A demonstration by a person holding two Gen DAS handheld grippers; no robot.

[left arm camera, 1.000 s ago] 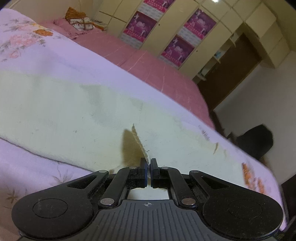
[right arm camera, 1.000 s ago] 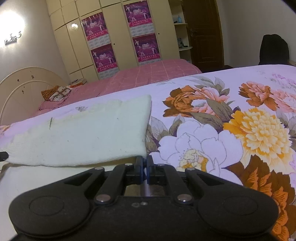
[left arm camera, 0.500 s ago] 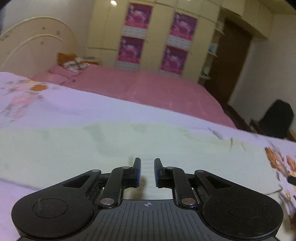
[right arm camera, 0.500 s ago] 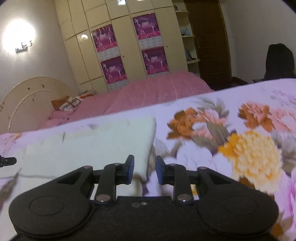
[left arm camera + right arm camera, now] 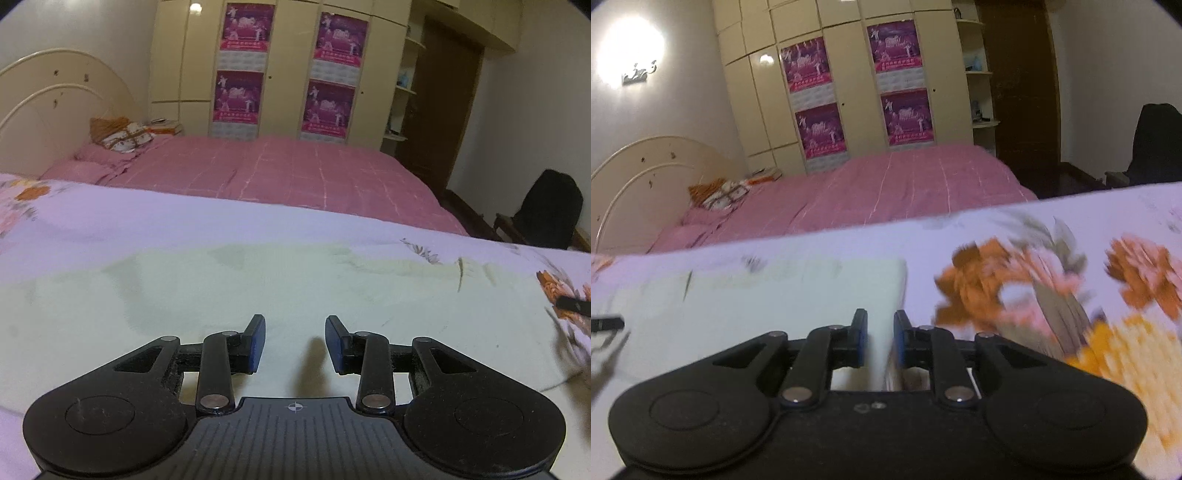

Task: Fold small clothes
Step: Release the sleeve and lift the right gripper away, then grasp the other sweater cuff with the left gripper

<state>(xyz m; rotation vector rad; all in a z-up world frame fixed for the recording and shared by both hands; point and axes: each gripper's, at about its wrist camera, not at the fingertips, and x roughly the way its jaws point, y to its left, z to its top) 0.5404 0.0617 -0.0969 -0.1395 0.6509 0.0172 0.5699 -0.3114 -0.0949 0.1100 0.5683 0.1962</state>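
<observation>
A pale cream cloth (image 5: 221,295) lies flat and folded on the floral bedspread (image 5: 110,221). My left gripper (image 5: 294,341) is open and empty, just above the cloth's near part. In the right wrist view the same cloth (image 5: 757,302) lies to the left, its right edge in line with my right gripper (image 5: 880,339), which is open and empty above that edge. The tip of the right gripper shows at the right edge of the left wrist view (image 5: 572,304). The left gripper's tip shows at the left edge of the right wrist view (image 5: 605,324).
The floral bedspread (image 5: 1052,288) stretches right with big orange and yellow flowers. Behind it stands a pink bed (image 5: 295,173) with pillows, a cream wardrobe (image 5: 288,70) with posters, a dark door (image 5: 447,110) and a black chair (image 5: 550,210).
Both grippers have let go of the cloth and opened. Both have lifted and drawn back a little; the cloth now lies flat, folded over.
</observation>
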